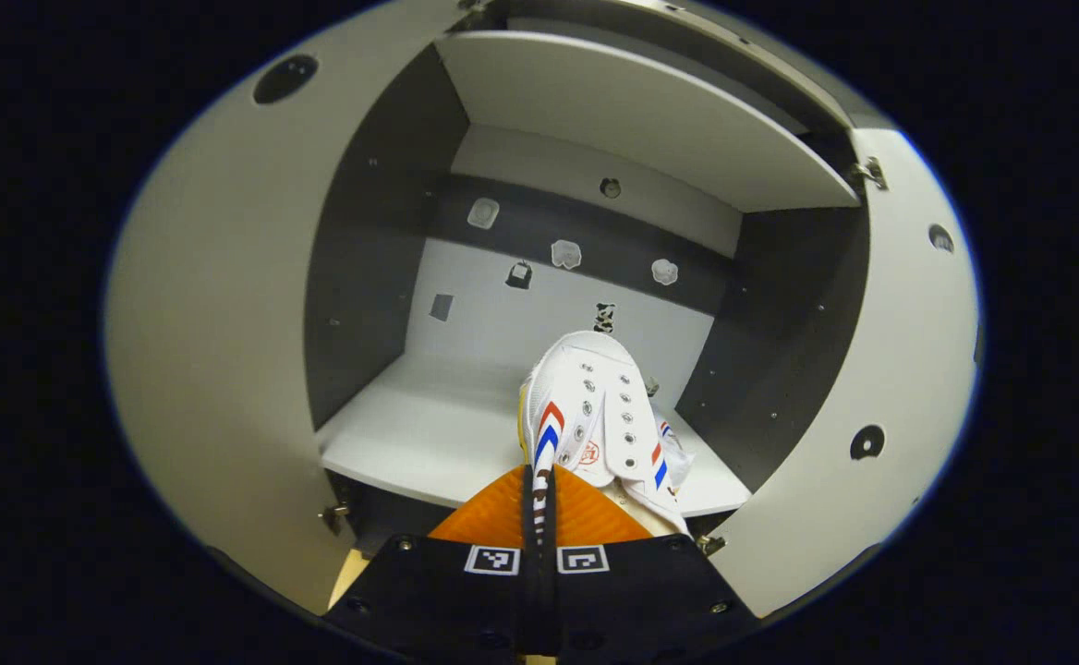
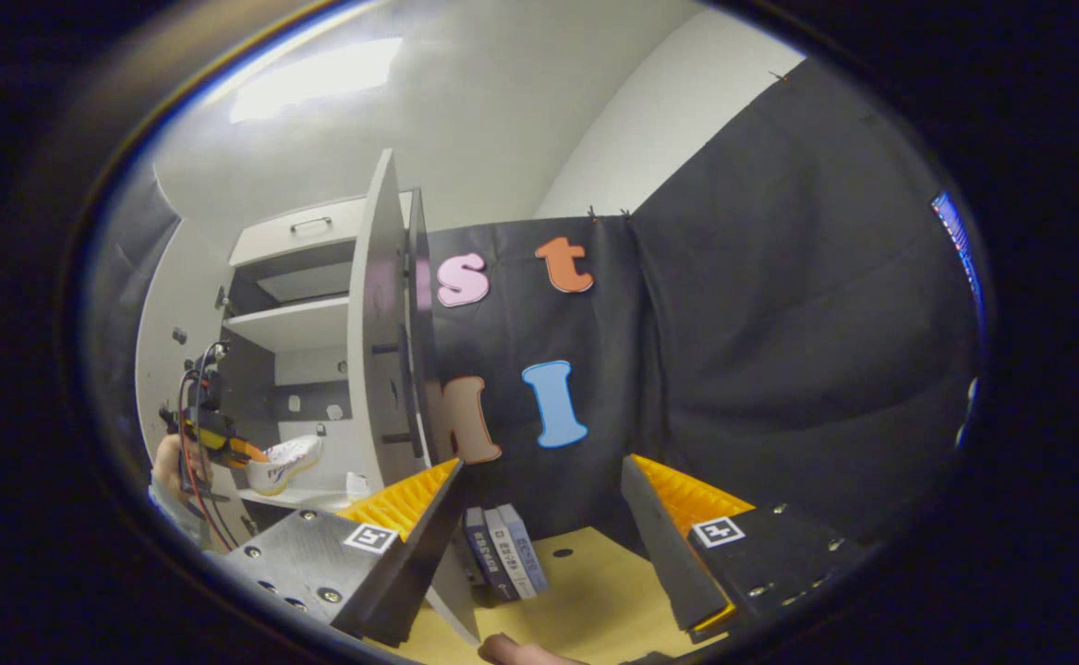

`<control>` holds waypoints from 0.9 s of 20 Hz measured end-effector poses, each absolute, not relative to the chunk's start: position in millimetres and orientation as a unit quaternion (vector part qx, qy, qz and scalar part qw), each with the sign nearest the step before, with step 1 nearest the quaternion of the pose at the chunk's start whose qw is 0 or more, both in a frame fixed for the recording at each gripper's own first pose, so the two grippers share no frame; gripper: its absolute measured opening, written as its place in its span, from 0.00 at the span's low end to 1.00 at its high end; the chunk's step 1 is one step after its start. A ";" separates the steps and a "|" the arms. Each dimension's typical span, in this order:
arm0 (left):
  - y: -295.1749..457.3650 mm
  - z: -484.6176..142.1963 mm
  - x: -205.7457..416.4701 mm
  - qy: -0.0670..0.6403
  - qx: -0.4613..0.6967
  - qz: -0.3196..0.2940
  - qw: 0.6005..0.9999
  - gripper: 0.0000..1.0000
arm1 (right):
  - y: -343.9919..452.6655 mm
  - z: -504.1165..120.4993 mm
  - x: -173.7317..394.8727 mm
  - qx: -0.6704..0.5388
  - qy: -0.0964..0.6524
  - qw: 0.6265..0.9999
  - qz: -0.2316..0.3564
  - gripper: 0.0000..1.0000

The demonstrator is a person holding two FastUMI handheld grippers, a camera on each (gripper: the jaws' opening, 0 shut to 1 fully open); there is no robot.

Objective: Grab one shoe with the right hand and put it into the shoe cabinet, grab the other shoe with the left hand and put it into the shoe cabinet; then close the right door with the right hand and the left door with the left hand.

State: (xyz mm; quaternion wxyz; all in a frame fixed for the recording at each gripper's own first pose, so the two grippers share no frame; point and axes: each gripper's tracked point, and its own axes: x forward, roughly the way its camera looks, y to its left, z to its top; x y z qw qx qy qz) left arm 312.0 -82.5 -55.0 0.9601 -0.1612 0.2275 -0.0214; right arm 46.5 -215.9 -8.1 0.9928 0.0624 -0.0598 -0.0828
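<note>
Shoe placement is the step in hand, judging by the left gripper view: the left gripper [image 1: 539, 503] is clenched on the heel edge of a white shoe [image 1: 595, 416] with red and blue chevrons, both fingers pressing the collar between them. The shoe points toe-first into the open shoe cabinet [image 1: 225, 305], hanging over the front part of the lower shelf [image 1: 419, 434], with an upper shelf [image 1: 650, 111] above. The left door [image 1: 216, 369] and right door [image 1: 881, 369] both stand wide open.

To do this well, I would carry the shoe further in, lower it until the sole lies flat on the shelf, then let go, so that nothing overhangs the front edge and blocks the doors.

In the right gripper view, the right gripper [image 2: 539, 517] is released, its fingers spread wide and holding nothing, above a yellowish tabletop [image 2: 595, 591] with a few books [image 2: 503, 550] standing against the black cloth. Off to the left the cabinet's right door [image 2: 378, 323] shows edge-on, and beyond it the left gripper [image 2: 216, 443] holds the shoe [image 2: 285, 462] at the shelf. That door looks near enough for the right gripper to reach next.
</note>
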 end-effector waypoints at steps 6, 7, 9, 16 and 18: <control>-61.1 -112.6 388.1 0.295 -0.147 0.027 0.944 0.01 | -231.7 -23.0 54.2 0.057 -0.047 0.993 -0.095 0.99; -56.7 -121.6 393.3 0.302 -0.143 0.032 0.942 0.01 | -232.3 -23.8 55.3 0.058 -0.046 0.993 -0.096 0.99; -54.7 -127.4 401.1 0.309 -0.154 0.030 0.938 0.00 | -230.7 -27.0 58.8 0.057 -0.041 0.993 -0.091 0.96; -54.0 -128.7 412.8 0.299 -0.179 0.024 0.937 0.09 | -221.1 -41.3 64.5 0.014 -0.016 0.997 -0.081 1.00; -43.5 -114.3 414.1 0.266 -0.151 0.033 0.952 0.17 | -215.4 -44.6 63.8 0.006 -0.012 0.997 -0.077 1.00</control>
